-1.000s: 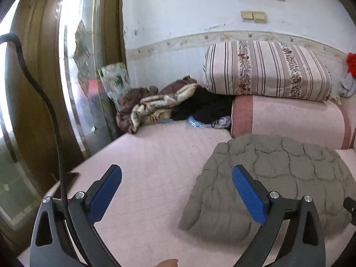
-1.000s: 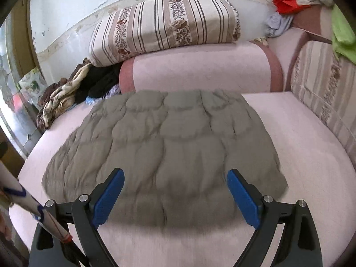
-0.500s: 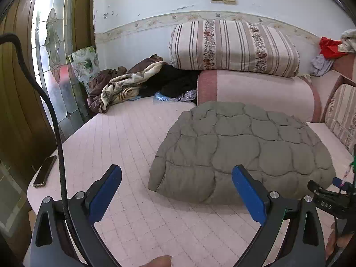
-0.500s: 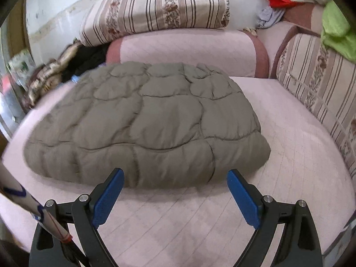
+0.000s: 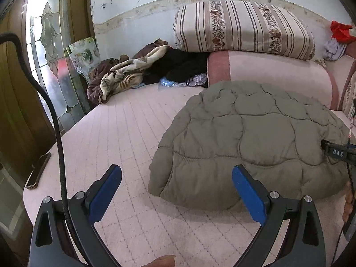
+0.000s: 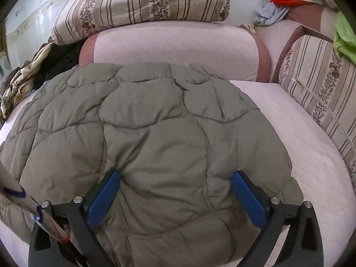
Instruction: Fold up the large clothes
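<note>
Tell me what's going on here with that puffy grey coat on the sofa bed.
A person holding a gripper in each hand is working on folding the grey quilted coat, which lies in a bundle on the pink sofa bed. The right gripper is open, its blue fingers pressed into the coat's near edge with padding bulging between them, not clamped. The left gripper is open too, hovering just off the coat's left corner. A phone lies at the bed's left edge.

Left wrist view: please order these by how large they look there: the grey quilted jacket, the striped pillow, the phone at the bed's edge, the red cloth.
1. Grey quilted jacket, nearest the camera, so perhaps flattered.
2. Striped pillow.
3. Phone and red cloth: look alike, unranked.
</note>
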`<state>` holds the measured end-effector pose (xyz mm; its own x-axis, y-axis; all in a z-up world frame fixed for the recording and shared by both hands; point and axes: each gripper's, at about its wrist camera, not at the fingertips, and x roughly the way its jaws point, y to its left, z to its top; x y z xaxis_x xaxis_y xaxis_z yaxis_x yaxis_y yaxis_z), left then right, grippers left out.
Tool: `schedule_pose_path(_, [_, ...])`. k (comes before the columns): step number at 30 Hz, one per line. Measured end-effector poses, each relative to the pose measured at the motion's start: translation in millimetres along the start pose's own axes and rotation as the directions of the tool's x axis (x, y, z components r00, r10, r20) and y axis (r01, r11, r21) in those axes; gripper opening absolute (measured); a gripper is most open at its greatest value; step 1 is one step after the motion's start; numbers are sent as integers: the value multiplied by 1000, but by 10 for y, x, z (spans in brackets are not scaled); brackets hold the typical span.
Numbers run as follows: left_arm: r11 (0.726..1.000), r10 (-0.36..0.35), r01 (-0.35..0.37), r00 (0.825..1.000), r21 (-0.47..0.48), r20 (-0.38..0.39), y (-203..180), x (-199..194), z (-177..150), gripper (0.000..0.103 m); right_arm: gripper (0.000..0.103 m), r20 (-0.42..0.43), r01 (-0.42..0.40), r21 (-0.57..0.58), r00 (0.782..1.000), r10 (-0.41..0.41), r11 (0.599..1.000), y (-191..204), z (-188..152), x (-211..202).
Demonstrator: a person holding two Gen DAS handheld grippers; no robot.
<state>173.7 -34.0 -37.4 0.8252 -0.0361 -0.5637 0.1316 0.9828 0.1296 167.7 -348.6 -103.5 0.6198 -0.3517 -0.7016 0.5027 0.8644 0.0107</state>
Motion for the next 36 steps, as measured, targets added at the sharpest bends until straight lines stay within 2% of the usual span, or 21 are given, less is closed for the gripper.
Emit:
schedule_pose_path(5, [999, -42, 42, 999, -16, 0, -58, -20, 11, 99, 102, 81, 15, -4, 997, -15, 1000, -43, -8, -279])
schedule_pose_path(9, [999, -33, 33, 999, 24, -3, -162, -111, -86, 99, 102, 125, 14, 8, 992, -15, 1000, -66, -58, -519])
schedule_pose_path(12, [999, -29, 30, 999, 27, -30, -172, -210, -155, 99, 102, 119, 10, -15, 993, -8, 1000, -78, -196, -704])
schedule_pose_path(14, [1000, 4, -3, 999, 26, -44, -172, -319, -186, 99, 102, 114, 10, -26, 993, -7, 1000, -91, -291, -856])
schedule_pose_path(17, [1000, 7, -7, 999, 3, -31, -142, -560, -207, 99, 102, 113, -8, -22, 993, 11, 1000, -144, -443, -1159])
schedule_pose_path(20, [999, -36, 36, 999, -26, -22, -107, -801, -270, 99, 102, 117, -7, -20, 993, 9, 1000, -186, -633, -1428])
schedule_pose_path(24, [996, -80, 78, 996, -39, -46, -108, -1064, -446, 99, 102, 98, -14, -1, 995, 14, 1000, -256, -955, -1683])
schedule_pose_path(29, [995, -95, 93, 994, -39, -53, -149, -1334, -565, 99, 102, 67, -10, 7, 998, 9, 1000, -268, -1240, -1790])
schedule_pose_path(33, [993, -114, 113, 993, -33, -43, -182, -1521, -610, 99, 102, 76, 8, -17, 997, -7, 1000, -228, -1378, -1864])
schedule_pose_path(36, [991, -135, 134, 989, -28, -67, -215, -1560, -655, 99, 102, 81, 11, -36, 997, -8, 999, -195, -1437, -1899])
